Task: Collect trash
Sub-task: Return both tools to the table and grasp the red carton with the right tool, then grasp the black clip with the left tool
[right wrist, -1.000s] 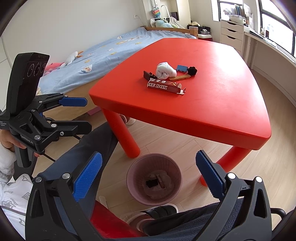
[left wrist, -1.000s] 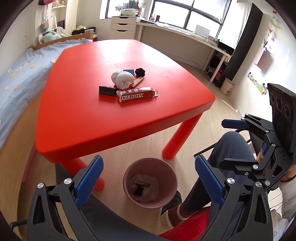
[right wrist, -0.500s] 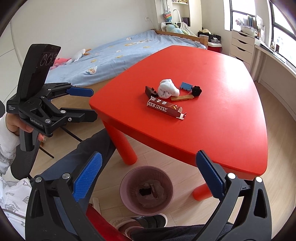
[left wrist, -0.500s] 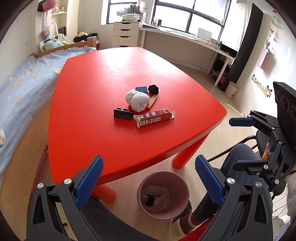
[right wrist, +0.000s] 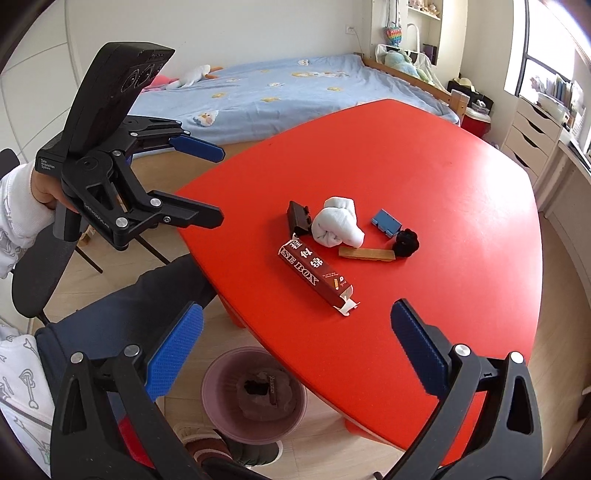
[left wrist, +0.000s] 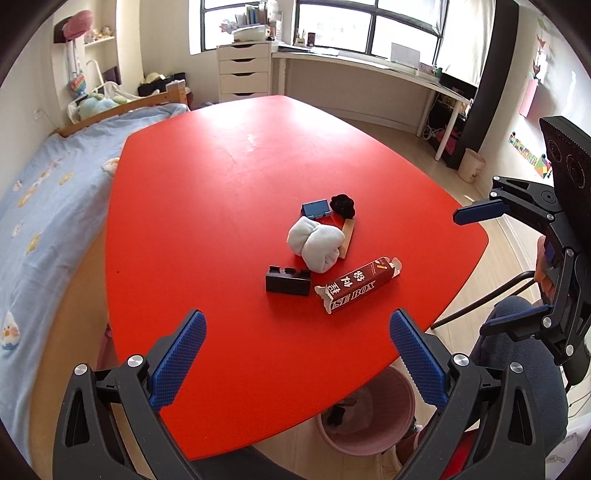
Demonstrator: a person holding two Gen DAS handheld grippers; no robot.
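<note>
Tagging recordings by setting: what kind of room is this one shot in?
Most likely a child's bedroom at home. A bed with a pale blue patterned sheet and stuffed toys stands beside a low red table, with white drawers and a long desk under the window.

Bright daylight, sharp centre, heavy fisheye bend at the rims

Light pours from the windows, which are blown out to white; the red worktop carries a pale sheen toward them, and the white bundle and brown box cast only short, soft shadows. Both views stay crisp in the middle, while straight edges curve and the corners fall off to black vignette
</note>
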